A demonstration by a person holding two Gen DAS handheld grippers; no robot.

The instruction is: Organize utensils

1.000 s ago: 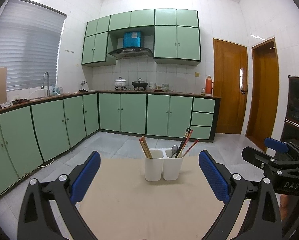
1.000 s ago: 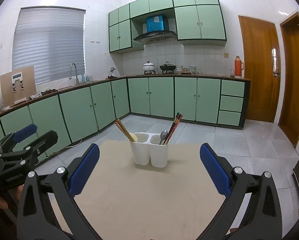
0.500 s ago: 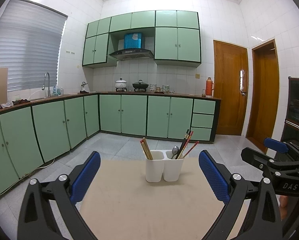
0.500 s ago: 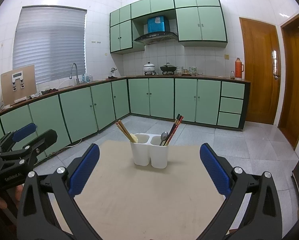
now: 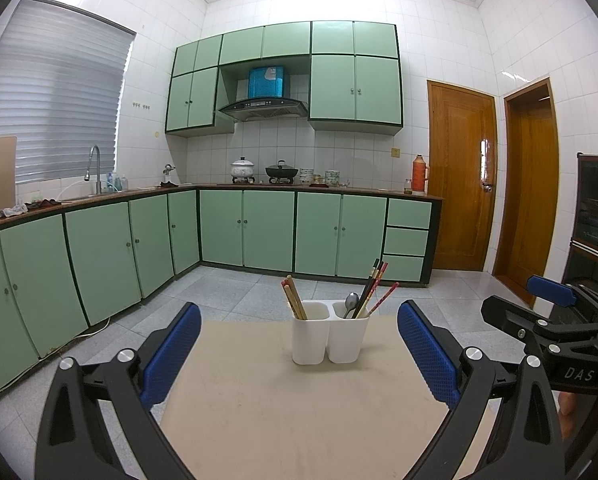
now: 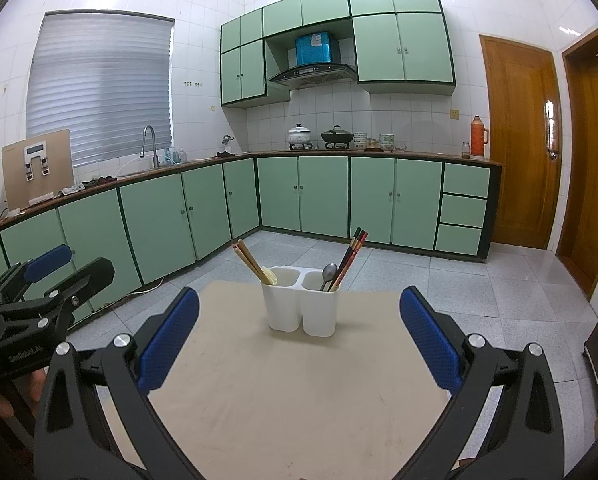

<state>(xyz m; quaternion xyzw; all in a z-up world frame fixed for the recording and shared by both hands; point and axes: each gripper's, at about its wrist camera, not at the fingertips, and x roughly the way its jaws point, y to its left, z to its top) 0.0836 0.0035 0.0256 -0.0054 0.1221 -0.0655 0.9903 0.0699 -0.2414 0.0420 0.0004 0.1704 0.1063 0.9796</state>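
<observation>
A white two-compartment utensil holder (image 5: 329,336) (image 6: 301,306) stands near the far edge of a beige table (image 5: 299,412) (image 6: 295,392). Its left compartment holds wooden chopsticks (image 5: 294,297) (image 6: 251,261). Its right compartment holds a metal spoon (image 5: 351,303) (image 6: 329,273) and dark and red chopsticks (image 5: 373,288) (image 6: 349,257). My left gripper (image 5: 299,354) is open and empty, well short of the holder. My right gripper (image 6: 299,344) is open and empty too. Each gripper shows at the edge of the other's view.
Green cabinets (image 5: 267,230) run along the left and back walls, with a sink tap (image 5: 93,168), pots (image 5: 243,169) and a red thermos (image 5: 419,174) on the counter. Two wooden doors (image 5: 461,178) stand at the right. A grey tiled floor surrounds the table.
Both grippers have tilted or lowered slightly, so the scene sits a little lower in the views. The holder and utensils have not moved. Both grippers stay open.
</observation>
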